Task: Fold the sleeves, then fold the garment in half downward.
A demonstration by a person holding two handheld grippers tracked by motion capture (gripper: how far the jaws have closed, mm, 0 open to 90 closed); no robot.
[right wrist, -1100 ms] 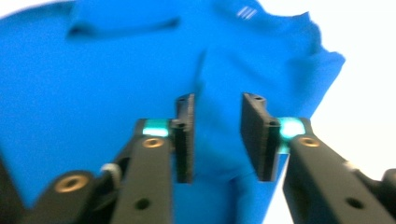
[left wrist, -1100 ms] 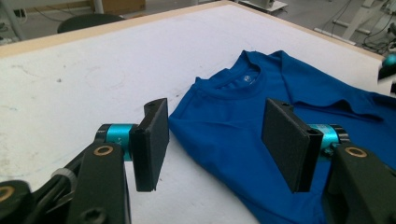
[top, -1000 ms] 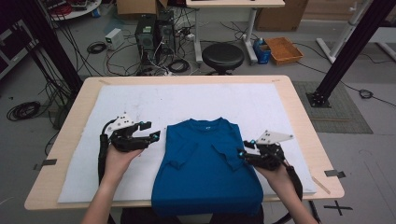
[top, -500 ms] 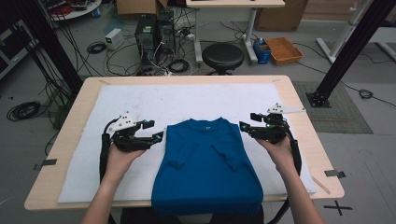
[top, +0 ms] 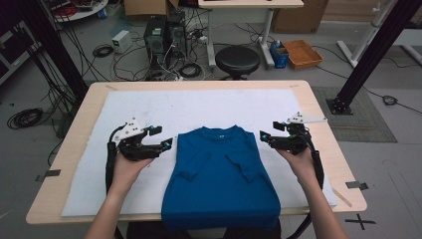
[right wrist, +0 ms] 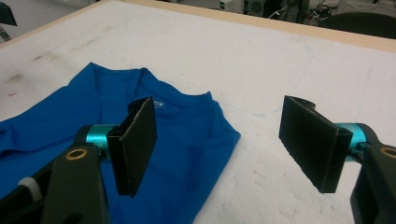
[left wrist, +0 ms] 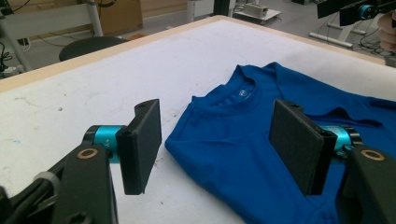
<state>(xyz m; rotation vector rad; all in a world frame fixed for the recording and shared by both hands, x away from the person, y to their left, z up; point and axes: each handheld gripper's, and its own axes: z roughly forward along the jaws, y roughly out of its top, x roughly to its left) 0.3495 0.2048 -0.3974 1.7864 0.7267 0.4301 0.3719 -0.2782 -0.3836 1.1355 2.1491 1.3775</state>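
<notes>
White padding [top: 199,107] covers most of the light wooden tabletop [top: 318,107], which stands on a grey floor with cables, a computer tower [top: 157,32], a round black stool [top: 237,59] and an orange crate [top: 302,52] beyond its far edge. A blue T-shirt [top: 219,179] lies flat on the padding, centred between the left and right edges, with its collar toward the far edge and its hem hanging over the near edge. Both short sleeves are folded inward onto the chest. The left gripper [top: 166,144] sits just beside the shirt's left shoulder, held by the left hand [top: 127,169], and points toward the garment. In the left gripper view, the left gripper [left wrist: 215,140] has its jaws spread wide; they have just been opening, with the shoulder edge of the T-shirt [left wrist: 261,140] lying on the padding below the gap and neither pad pressing on the fabric. The right gripper [top: 264,138] sits just beside the shirt's right shoulder, held by the right hand [top: 303,162], and also points inward. In the right gripper view, the right gripper [right wrist: 217,140] likewise has its jaws wide apart; they have just been opening, and nothing is clamped between them. The T-shirt [right wrist: 177,140] shoulder lies beneath the left-hand pad in that view, while bare padding [right wrist: 280,60] lies under the other.
</notes>
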